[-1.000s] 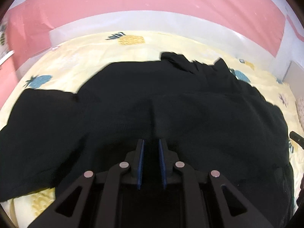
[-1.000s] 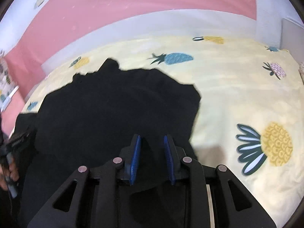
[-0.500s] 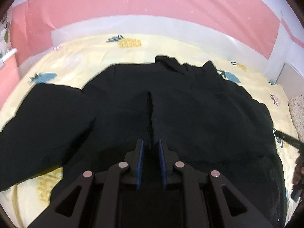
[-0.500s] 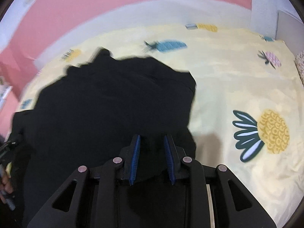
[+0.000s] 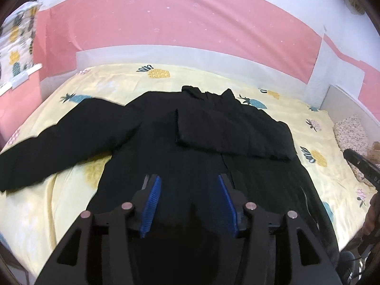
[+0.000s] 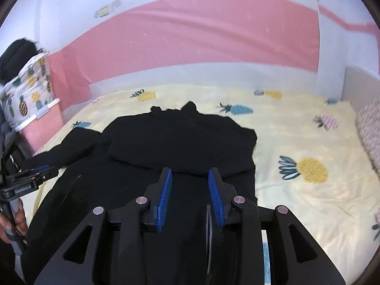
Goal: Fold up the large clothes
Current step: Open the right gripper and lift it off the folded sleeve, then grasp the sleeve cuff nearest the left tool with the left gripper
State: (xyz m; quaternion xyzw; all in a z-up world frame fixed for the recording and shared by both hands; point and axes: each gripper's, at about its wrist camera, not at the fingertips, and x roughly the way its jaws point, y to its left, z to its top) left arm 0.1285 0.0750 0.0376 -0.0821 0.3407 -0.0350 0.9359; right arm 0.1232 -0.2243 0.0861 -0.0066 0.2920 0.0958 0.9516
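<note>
The black jacket's [image 5: 213, 142] near hem was hidden behind the left claw [image 5: 190, 204]; the right claw [image 6: 190, 197] covered its hem too.

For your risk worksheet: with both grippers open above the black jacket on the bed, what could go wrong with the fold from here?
1. The folded-in right sleeve lies loose on the black jacket, unpinned, so it may slip open.
2. The left sleeve still sprawls across the pineapple sheet; dragging could bunch it.
3. The left gripper and right gripper may pinch several layers.

Domestic bedroom. A bed [image 5: 308, 128] with a pineapple-print sheet [image 6: 296, 142] lies ahead of the hand-held gripper. Pink-and-white wall [image 5: 190, 23] beyond.
</note>
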